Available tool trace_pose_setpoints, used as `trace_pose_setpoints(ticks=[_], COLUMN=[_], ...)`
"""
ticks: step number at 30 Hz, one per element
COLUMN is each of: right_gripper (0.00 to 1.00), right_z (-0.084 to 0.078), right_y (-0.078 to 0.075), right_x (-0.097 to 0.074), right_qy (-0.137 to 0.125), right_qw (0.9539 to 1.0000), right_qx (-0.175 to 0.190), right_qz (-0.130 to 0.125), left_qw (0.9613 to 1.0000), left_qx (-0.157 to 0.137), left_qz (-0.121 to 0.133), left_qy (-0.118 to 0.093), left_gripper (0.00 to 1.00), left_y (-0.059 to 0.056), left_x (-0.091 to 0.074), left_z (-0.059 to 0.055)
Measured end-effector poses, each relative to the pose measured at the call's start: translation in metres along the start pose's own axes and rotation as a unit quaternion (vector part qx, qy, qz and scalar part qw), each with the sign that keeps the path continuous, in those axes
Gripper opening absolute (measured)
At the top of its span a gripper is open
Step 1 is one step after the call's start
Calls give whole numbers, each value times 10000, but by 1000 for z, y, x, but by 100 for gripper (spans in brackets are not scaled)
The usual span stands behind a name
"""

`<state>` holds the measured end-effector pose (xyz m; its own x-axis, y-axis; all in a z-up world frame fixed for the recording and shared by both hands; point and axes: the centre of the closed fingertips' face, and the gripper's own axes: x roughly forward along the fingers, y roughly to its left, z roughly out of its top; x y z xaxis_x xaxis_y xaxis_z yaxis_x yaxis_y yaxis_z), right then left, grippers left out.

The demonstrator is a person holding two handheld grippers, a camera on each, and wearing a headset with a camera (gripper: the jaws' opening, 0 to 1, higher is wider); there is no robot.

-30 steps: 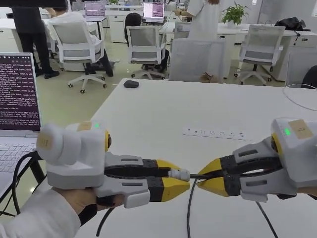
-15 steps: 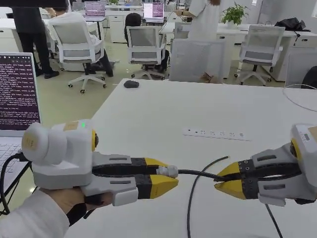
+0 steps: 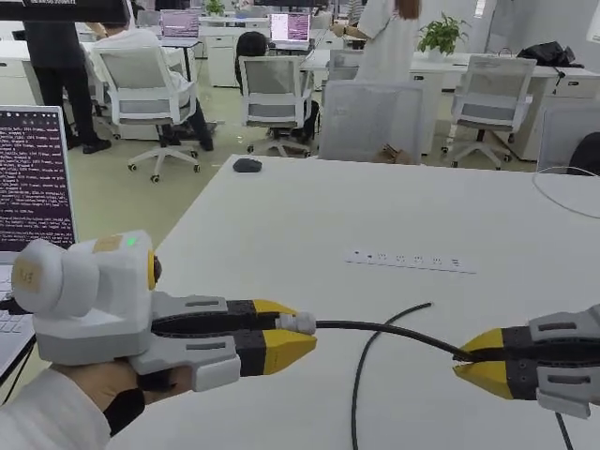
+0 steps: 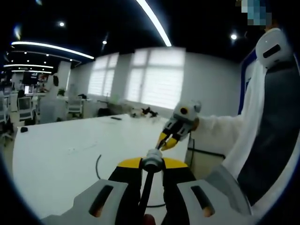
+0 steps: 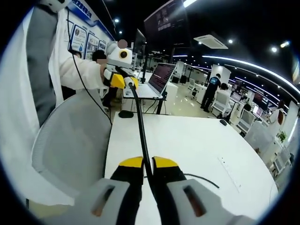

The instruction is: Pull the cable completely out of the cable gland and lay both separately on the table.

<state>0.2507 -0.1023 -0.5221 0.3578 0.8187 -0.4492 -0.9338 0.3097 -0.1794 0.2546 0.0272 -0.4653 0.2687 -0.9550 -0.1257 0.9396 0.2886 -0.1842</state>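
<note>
A small pale cable gland [image 3: 296,323] sits between the yellow tips of my left gripper [image 3: 303,330], which is shut on it above the table's near edge. A black cable [image 3: 394,330] runs out of the gland to the right, taut, into my right gripper [image 3: 464,357], shut on it. A loose stretch of the cable curls on the table below. In the left gripper view the gland [image 4: 153,159] tops my left gripper [image 4: 152,166], with the right gripper [image 4: 165,142] beyond. In the right gripper view the cable [image 5: 139,122] leads from my right gripper [image 5: 143,164] to the left gripper [image 5: 125,83].
The white table [image 3: 375,216] carries a white power strip [image 3: 410,260] at mid-depth and a dark mouse [image 3: 247,165] at its far left corner. An open laptop [image 3: 33,178] stands at the left. Office chairs and people fill the room behind.
The two grippers have drawn apart, the left one to the left and the right one to the right. A much longer stretch of black cable now spans between them.
</note>
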Motion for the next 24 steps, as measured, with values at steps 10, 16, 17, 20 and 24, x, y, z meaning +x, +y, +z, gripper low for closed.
trace_pose_setpoints(ticks=[10,16,17,20,24], right_gripper=[6,7,7,8,9], right_z=[-7,-12,-13,-15,-18], right_y=[6,9,10,10,12], right_x=[3,6,7,8,13], right_qy=[71,139,146,175,247], right_qw=[9999,9997,9996,9995,9992], right_qx=[151,209,219,250,278], right_qz=[18,62,71,98,146], left_qw=[10000,9999,9999,9999,9998], left_qx=[10,29,34,51,71], left_qz=[-63,-84,-90,-106,-136], left_qy=[39,75,80,93,91], left_gripper=[17,17,17,17,17], left_y=[-4,-6,-6,-8,-10], left_x=[3,3,2,2,3], left_z=[-1,-2,-2,-2,-1])
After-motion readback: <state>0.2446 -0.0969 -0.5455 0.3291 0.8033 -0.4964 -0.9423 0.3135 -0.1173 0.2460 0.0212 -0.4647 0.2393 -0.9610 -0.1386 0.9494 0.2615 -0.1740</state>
